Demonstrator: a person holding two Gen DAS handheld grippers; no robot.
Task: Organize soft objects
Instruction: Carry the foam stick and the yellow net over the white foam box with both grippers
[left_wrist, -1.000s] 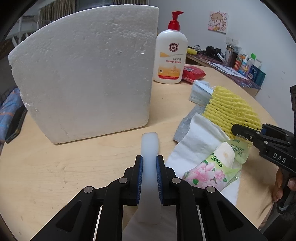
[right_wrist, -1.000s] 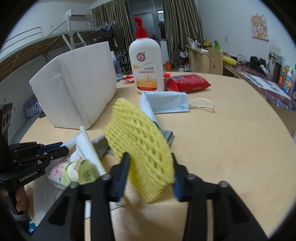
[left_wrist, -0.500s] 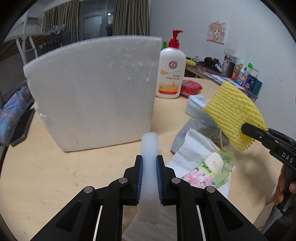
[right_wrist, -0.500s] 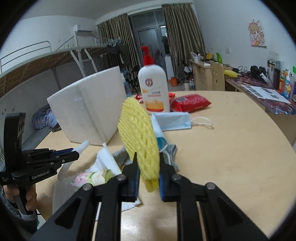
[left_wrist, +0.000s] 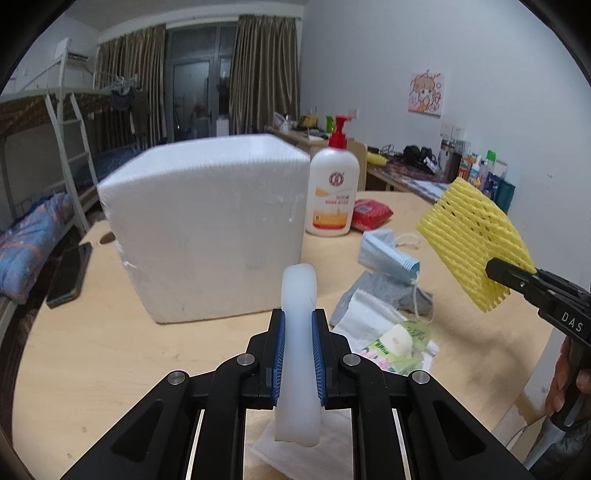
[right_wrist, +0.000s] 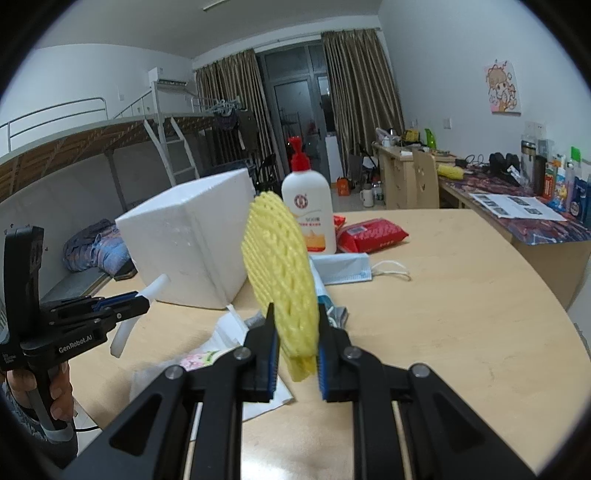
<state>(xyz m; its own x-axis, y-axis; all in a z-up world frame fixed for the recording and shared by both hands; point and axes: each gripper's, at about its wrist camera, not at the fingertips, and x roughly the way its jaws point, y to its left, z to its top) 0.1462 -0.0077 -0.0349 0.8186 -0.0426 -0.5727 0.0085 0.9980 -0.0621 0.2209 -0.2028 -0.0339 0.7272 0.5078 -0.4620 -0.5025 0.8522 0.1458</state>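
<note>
My left gripper (left_wrist: 297, 317) is shut on a translucent white soft strip (left_wrist: 297, 354), held above the round wooden table (left_wrist: 110, 354); the same strip (right_wrist: 123, 332) shows beside the left gripper (right_wrist: 142, 300) in the right wrist view. My right gripper (right_wrist: 295, 314) is shut on the lower edge of a yellow foam net (right_wrist: 279, 266), which stands upright in the air; the net (left_wrist: 472, 236) also shows at the right of the left wrist view. Under both lie a white tissue (left_wrist: 362, 317), a flowered tissue pack (left_wrist: 391, 345), a grey cloth (left_wrist: 384, 291) and a blue face mask (left_wrist: 388, 253).
A big white foam block (left_wrist: 210, 229) stands at the table's middle left, with a lotion pump bottle (left_wrist: 334, 192) and a red packet (left_wrist: 369, 212) behind it. A phone (left_wrist: 68, 275) lies at the left edge. A cluttered desk (right_wrist: 517, 206) stands at the far right.
Both grippers have risen from the table with their loads. The right jaws closed on the yellow net and lifted it off the pile; the left kept its grip on the white strip.
</note>
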